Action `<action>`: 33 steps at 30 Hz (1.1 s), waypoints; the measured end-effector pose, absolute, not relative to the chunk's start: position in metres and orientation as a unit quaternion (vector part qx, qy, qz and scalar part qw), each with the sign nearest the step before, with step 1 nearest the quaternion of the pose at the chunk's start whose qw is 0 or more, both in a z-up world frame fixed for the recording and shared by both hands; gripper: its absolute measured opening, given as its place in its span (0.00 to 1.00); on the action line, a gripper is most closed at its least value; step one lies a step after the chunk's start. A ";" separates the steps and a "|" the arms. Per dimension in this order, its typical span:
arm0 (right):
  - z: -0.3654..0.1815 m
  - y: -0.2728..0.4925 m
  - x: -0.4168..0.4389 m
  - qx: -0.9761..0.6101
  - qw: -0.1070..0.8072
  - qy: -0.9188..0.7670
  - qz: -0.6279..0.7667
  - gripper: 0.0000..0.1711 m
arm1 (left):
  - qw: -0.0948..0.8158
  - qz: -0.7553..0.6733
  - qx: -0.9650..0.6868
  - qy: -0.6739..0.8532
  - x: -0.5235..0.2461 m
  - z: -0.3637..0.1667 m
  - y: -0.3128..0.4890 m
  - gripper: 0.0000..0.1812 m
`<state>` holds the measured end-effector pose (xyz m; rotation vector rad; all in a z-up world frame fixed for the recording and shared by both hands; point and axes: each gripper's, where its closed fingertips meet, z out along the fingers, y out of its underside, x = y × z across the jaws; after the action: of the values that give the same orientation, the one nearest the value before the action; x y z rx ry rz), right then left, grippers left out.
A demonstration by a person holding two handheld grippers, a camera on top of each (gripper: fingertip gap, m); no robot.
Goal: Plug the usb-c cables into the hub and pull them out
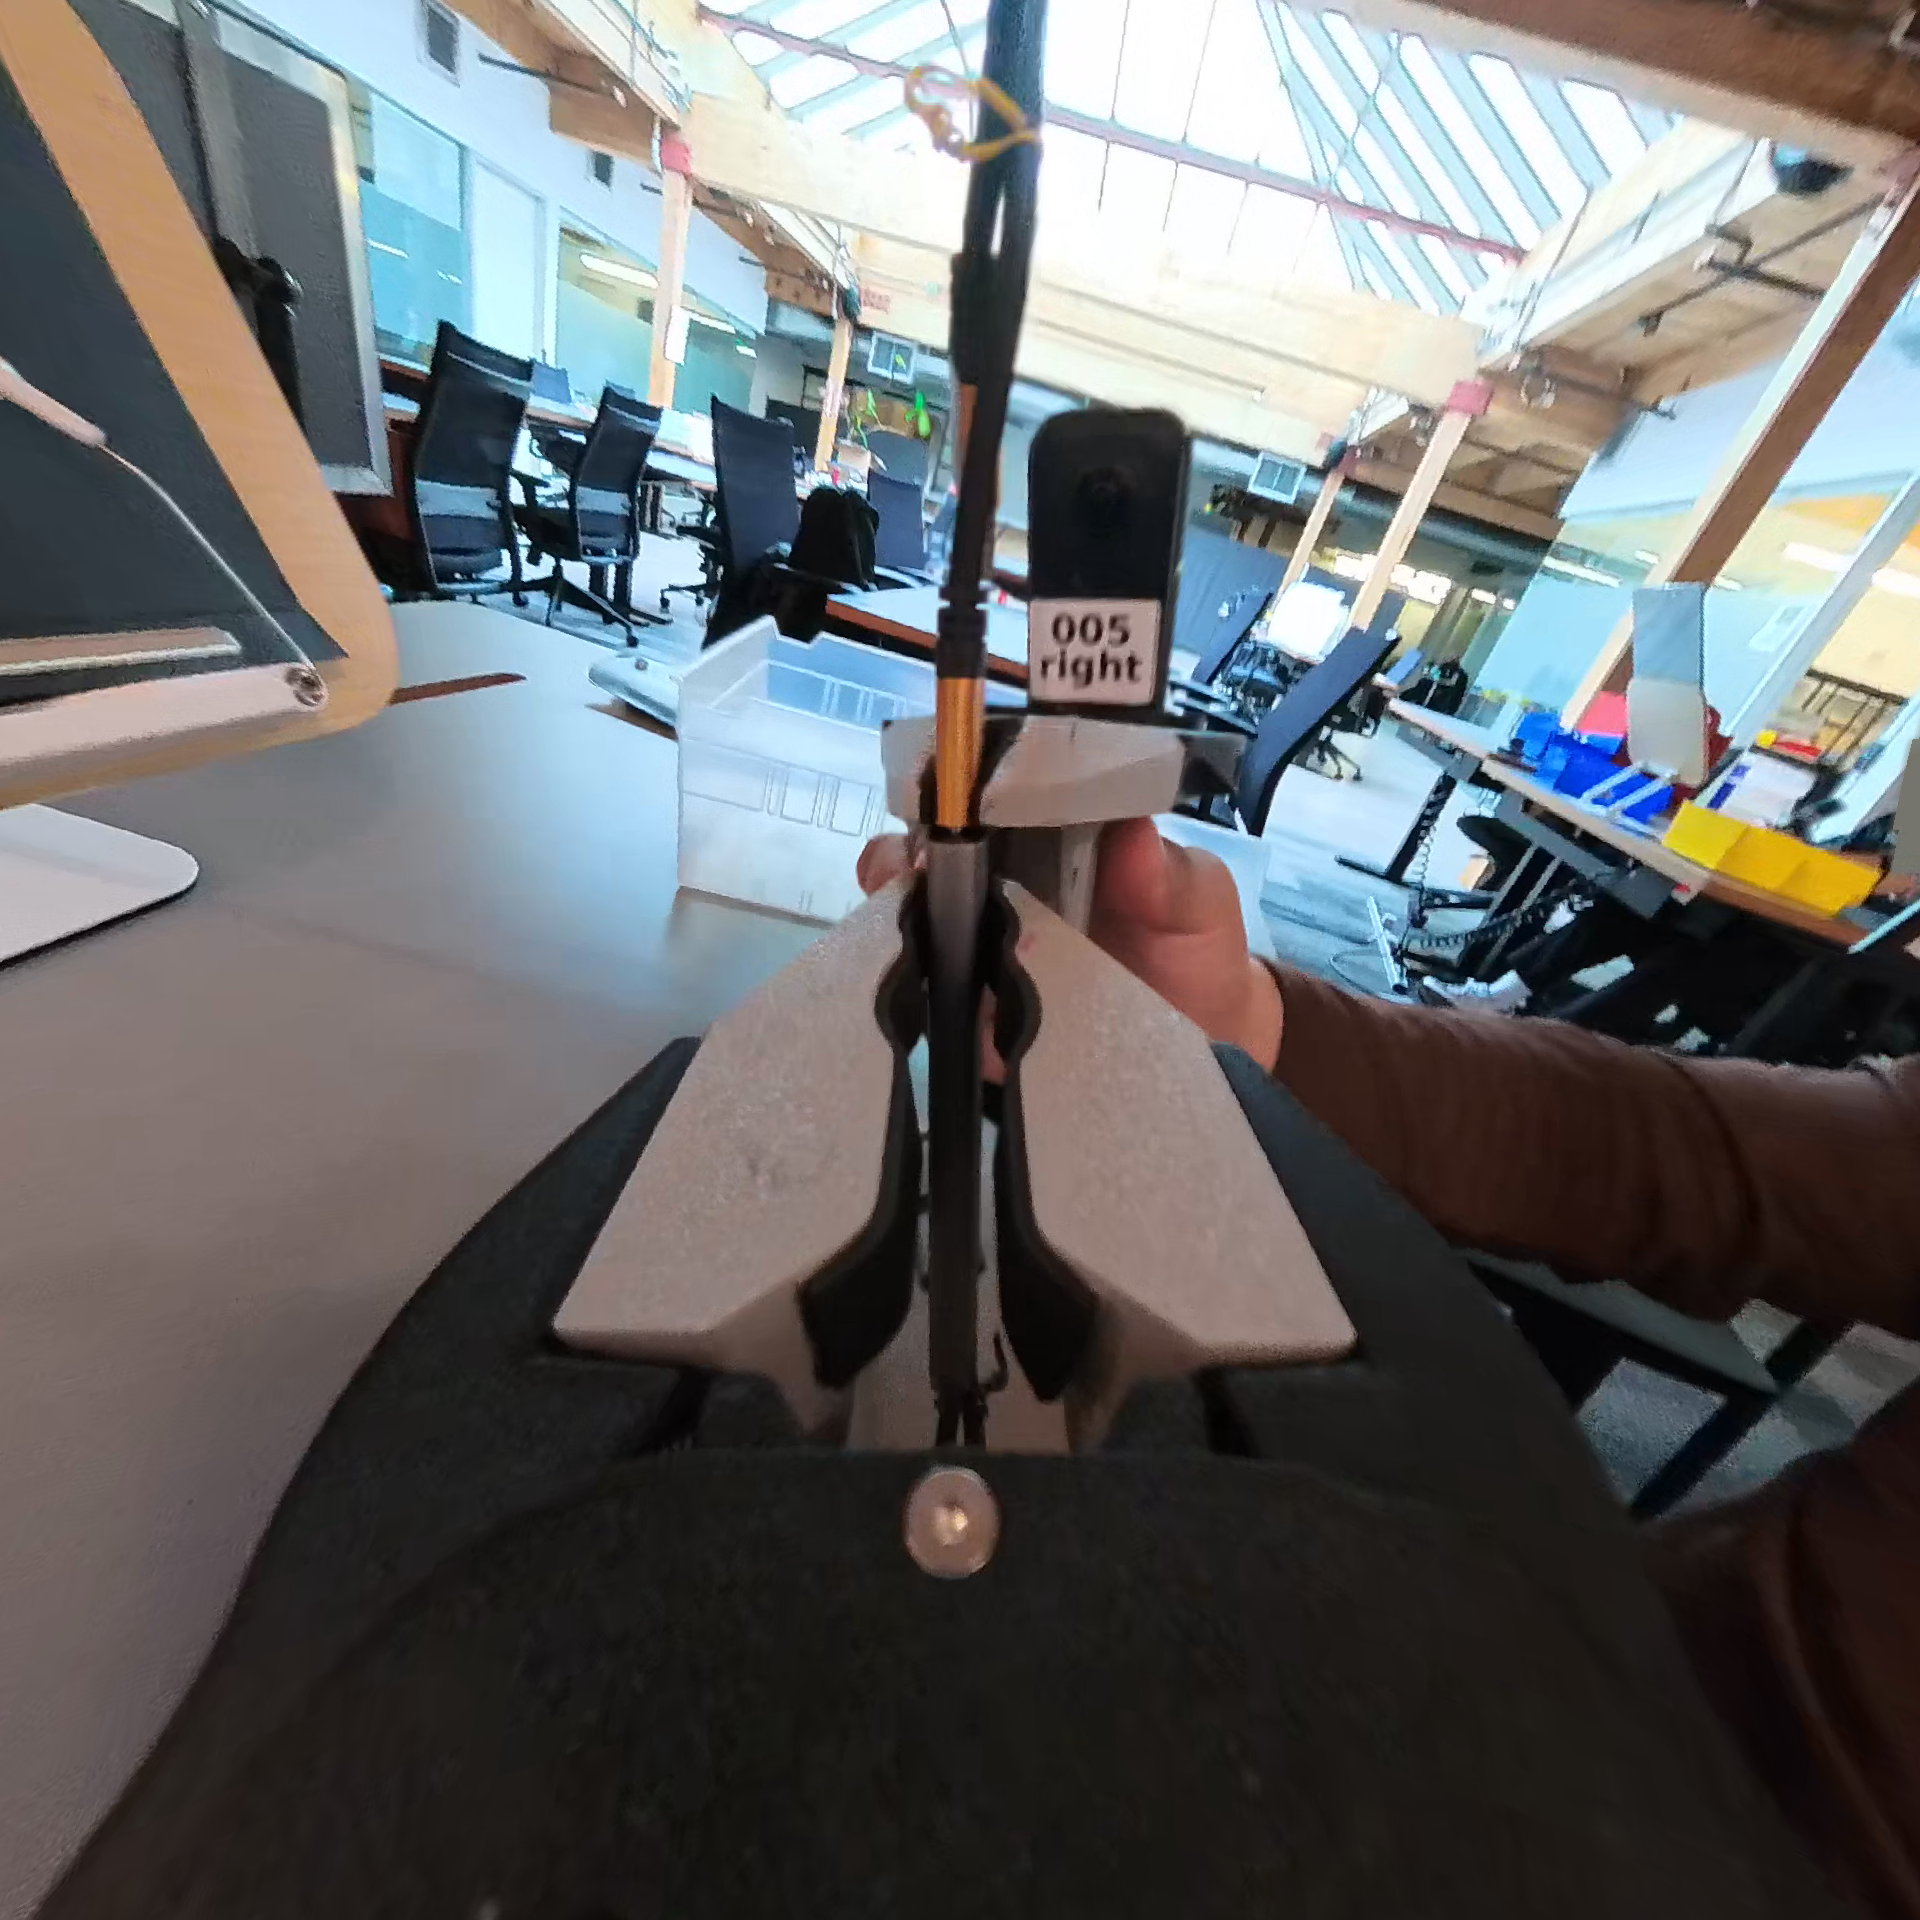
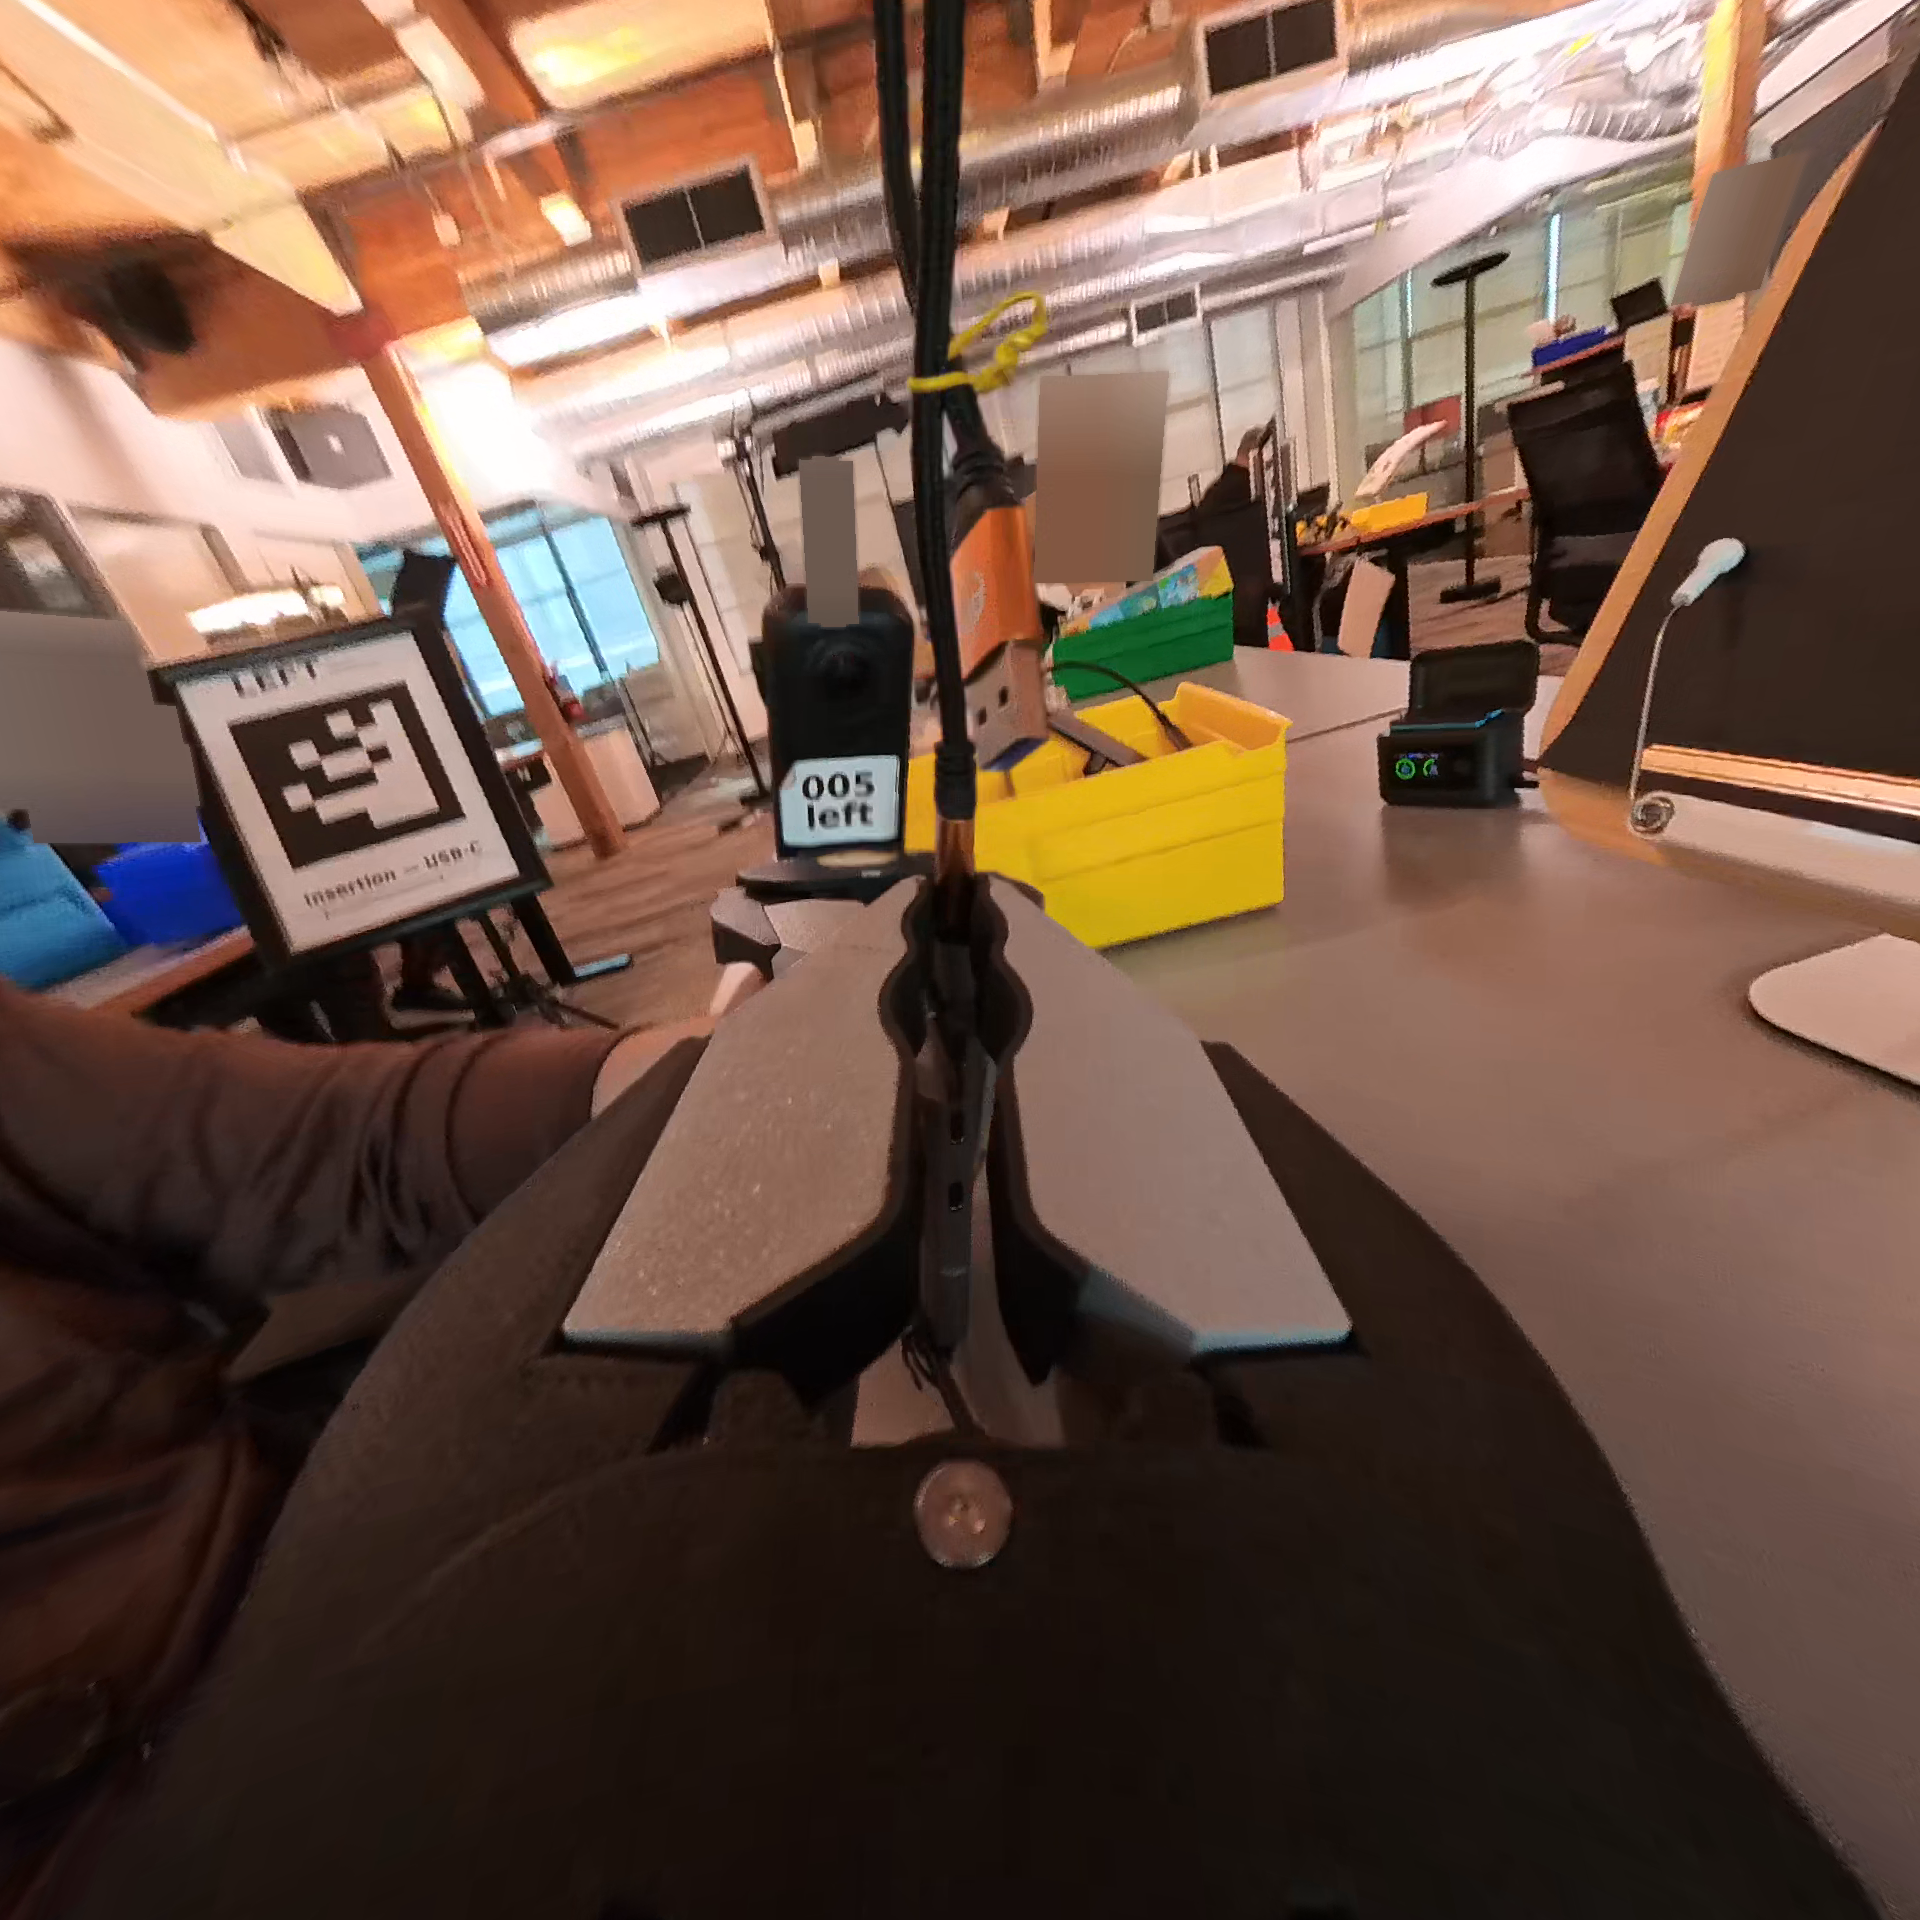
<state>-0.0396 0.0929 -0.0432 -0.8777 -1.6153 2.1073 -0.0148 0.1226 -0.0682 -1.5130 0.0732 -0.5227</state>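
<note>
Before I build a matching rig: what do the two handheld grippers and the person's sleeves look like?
Both the left gripper and right gripper have pale grey wedge fingers with wavy black pads on a black body. Each carries a black camera with a white label. The sleeves are brown.

You're in an open-plan office/lab space w/ a workshop feel: rows of black office chairs (image 1: 582, 499) at long desks, skylights (image 1: 1299, 114) between exposed timber beams, bare silver ducting (image 2: 935, 260) overhead. Your grey bench (image 2: 1403, 1039) carries a monitor stand (image 2: 1839, 997) and a yellow parts bin (image 2: 1143, 821); a printed marker board (image 2: 348, 790) sits on an easel.
</note>
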 end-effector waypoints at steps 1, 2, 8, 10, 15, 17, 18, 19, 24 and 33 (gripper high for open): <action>-0.040 0.092 -0.042 -0.312 0.168 -0.555 0.753 0.01 | 0.701 -0.239 -0.671 0.027 -0.017 -0.065 0.121 0.04; -0.038 0.092 -0.045 -0.317 0.165 -0.543 0.760 0.02 | 0.705 -0.245 -0.665 0.020 -0.020 -0.062 0.120 0.04; -0.026 0.085 -0.060 -0.337 0.172 -0.495 0.782 0.02 | 0.724 -0.270 -0.635 -0.011 -0.033 -0.049 0.111 0.04; -0.021 0.083 -0.062 -0.337 0.176 -0.479 0.791 0.01 | 0.731 -0.276 -0.623 -0.018 -0.036 -0.044 0.108 0.04; -0.011 0.075 -0.067 -0.326 0.171 -0.457 0.810 0.01 | 0.744 -0.285 -0.605 -0.024 -0.041 -0.034 0.100 0.04; -0.008 0.069 -0.065 -0.309 0.153 -0.466 0.815 0.01 | 0.746 -0.291 -0.599 -0.015 -0.040 -0.031 0.095 0.03; -0.009 0.066 -0.064 -0.302 0.143 -0.484 0.809 0.02 | 0.746 -0.287 -0.601 -0.011 -0.039 -0.030 0.093 0.03; -0.010 0.063 -0.062 -0.294 0.139 -0.508 0.797 0.02 | 0.745 -0.285 -0.603 -0.002 -0.037 -0.031 0.090 0.03; -0.018 0.066 -0.052 -0.288 0.114 -0.566 0.764 0.02 | 0.725 -0.292 -0.623 0.019 -0.028 -0.040 0.094 0.03; -0.030 0.070 -0.050 -0.291 0.145 -0.610 0.723 0.02 | 0.708 -0.285 -0.645 0.024 -0.025 -0.050 0.099 0.03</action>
<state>-0.0497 0.0704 -0.0298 -0.8393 -1.7559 2.0823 -0.0246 0.0987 -0.0496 -1.4327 0.0526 -0.6321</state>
